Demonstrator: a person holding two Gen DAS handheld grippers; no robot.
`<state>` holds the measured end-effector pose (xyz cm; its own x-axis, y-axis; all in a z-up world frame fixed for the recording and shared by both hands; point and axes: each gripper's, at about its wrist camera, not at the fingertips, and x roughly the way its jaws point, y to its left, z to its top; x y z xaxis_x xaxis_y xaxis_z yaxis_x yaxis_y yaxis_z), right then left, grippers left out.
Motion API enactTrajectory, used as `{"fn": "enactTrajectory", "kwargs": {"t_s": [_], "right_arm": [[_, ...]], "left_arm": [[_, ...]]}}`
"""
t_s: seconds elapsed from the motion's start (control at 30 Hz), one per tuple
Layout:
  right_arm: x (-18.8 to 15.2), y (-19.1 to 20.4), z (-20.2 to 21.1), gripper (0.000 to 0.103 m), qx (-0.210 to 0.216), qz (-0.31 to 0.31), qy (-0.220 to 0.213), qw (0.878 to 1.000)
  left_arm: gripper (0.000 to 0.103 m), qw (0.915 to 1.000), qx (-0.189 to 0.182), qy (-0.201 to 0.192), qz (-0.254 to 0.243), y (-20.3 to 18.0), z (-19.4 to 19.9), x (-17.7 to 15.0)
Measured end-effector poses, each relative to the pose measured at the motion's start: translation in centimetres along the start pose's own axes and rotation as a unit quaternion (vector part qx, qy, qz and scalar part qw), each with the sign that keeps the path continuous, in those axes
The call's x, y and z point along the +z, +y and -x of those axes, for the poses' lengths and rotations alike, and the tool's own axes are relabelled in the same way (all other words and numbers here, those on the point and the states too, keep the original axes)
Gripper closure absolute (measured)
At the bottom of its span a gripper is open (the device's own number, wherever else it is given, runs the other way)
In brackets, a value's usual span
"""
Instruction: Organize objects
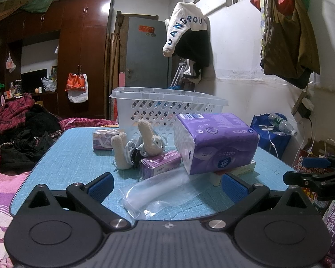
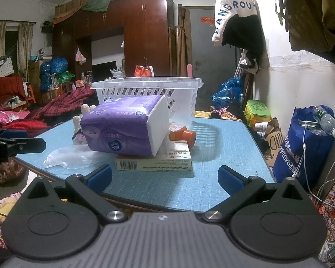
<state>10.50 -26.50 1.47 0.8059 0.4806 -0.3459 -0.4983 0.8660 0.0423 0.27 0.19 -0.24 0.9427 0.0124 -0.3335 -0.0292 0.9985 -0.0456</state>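
Tissue pack [image 2: 125,124] atop box [image 2: 154,159], basket [image 2: 145,89] behind

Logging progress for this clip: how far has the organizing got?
Nothing looks done: no sorted item shows through the white basket walls. Neither the left gripper nor the right gripper holds anything; both are open. Left: tissue pack, medicine box, orange bottle, plush toy, plastic bag.

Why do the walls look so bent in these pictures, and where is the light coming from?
Both views are fisheye, so the edges curve and the corners go black. In the right wrist view the white slotted plastic basket throws a striped shadow on the blue gridded table, so light falls from the upper left. In the left wrist view the clear plastic bag shows soft glare.
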Motion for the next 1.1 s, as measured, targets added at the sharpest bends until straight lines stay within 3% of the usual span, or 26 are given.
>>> {"fn": "enactTrajectory", "kwargs": {"t_s": [0.17, 0.3, 0.4, 0.53, 0.63, 0.7, 0.87, 1.03, 1.1], "right_arm": [[0.0, 0.0, 0.0, 0.0, 0.001, 0.0, -0.001, 1.0], [0.2, -0.3, 0.5, 0.0, -0.006, 0.008, -0.02, 1.0], [0.4, -1.1, 1.5, 0.0, -0.001, 0.003, -0.073, 0.997], [0.2, -2.0, 2.5, 0.0, -0.012, 0.018, -0.169, 0.985], [0.9, -2.3, 1.7, 0.0, -0.018, 0.029, -0.164, 0.986], [1.4, -2.6, 1.1, 0.0, -0.025, 0.031, -0.167, 0.985], [1.8, -3.5, -1.4, 0.0, 0.069, 0.021, -0.135, 0.988], [1.3, -3.0, -3.8, 0.0, 0.084, 0.039, -0.109, 0.99], [1.1, -3.3, -4.6, 0.006, 0.101, 0.034, -0.102, 0.989]], "left_arm": [[0.0, 1.0, -0.001, -0.007, 0.003, 0.1, 0.2, 0.0], [0.0, 0.9971, -0.051, -0.049, 0.029, 1.0, 1.3, 0.2], [0.0, 0.9944, -0.053, -0.083, 0.039, 1.6, 1.9, 0.5], [0.0, 0.9916, -0.041, -0.122, 0.014, 1.8, 1.9, 1.1], [0.0, 0.9889, -0.074, -0.129, 0.002, 2.1, 1.4, 1.5], [0.0, 0.9897, -0.075, -0.121, -0.005, 2.1, 0.6, 2.0], [0.0, 0.9858, -0.115, -0.116, -0.037, 1.4, -1.5, 1.6], [0.001, 0.9851, -0.127, -0.091, -0.071, 0.8, -4.1, 0.1], [0.011, 0.9841, -0.135, -0.084, -0.078, 0.9, -4.9, -0.5]]}}
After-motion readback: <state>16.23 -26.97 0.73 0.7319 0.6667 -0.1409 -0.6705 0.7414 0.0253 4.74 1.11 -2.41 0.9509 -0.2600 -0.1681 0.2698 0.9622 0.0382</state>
